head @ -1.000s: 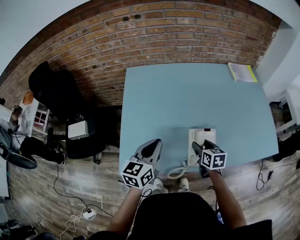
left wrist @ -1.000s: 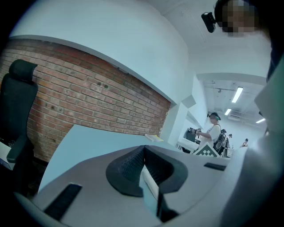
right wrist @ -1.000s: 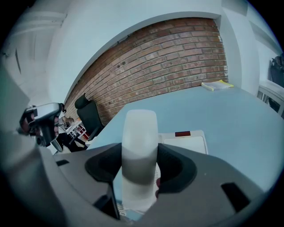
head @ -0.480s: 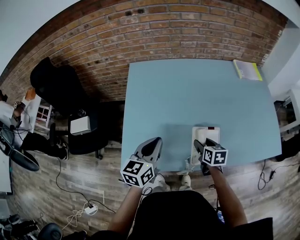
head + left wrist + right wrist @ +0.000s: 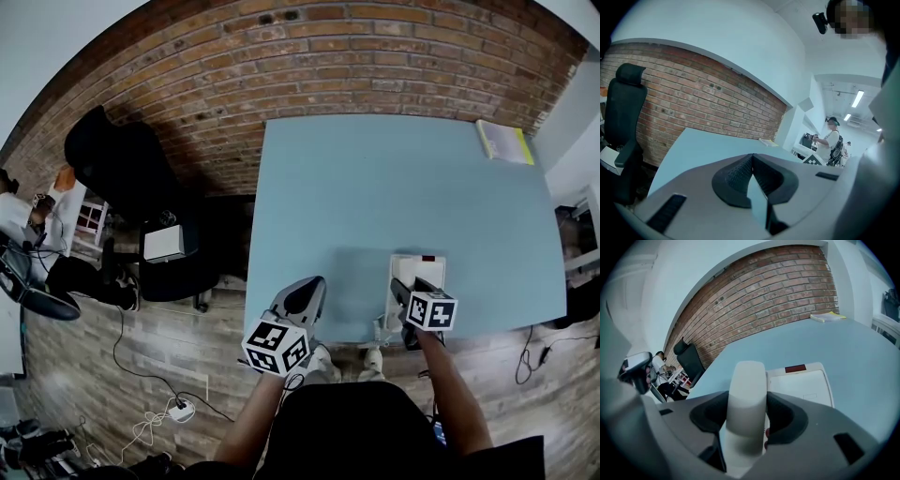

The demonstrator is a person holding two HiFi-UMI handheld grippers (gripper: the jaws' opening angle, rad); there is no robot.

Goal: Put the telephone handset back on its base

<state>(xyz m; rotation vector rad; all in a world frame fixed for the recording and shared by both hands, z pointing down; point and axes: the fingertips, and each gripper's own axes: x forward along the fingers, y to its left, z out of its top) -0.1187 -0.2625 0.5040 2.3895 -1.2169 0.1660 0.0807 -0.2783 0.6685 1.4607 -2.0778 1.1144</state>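
Brick wall (image 5: 375,56): red-brown, it ran behind the far edge of everything else.
Counter (image 5: 375,206): pale blue and mostly bare, with a yellow book (image 5: 504,141) at its far right corner.
Base (image 5: 801,385): a cream telephone base with a small red label at its far end sat close to the counter's near edge, on the right.
Right gripper (image 5: 409,286): it hung over the left side of the base, its jaws clamped on the handset.
Left gripper (image 5: 300,295): it hovered at the near edge of the counter, well apart from the base, jaws pressed together with nothing between them.
Handset (image 5: 747,399): cream, it was held lengthwise between the right jaws and lay along the base's left side, over where the cradle should be — whether it touched the base could not be told.
Cord (image 5: 382,326): a pale loop showed at the counter's edge, just below the base.
Stage: probably the last lowering into the cradle.
Risk: if the handset came down askew, it would perch on the cradle's rim instead of seating. Letting go early could make it roll off. A hard downward push could slide the base toward the near edge — and a taut cord hanging there could tug the handset back out.
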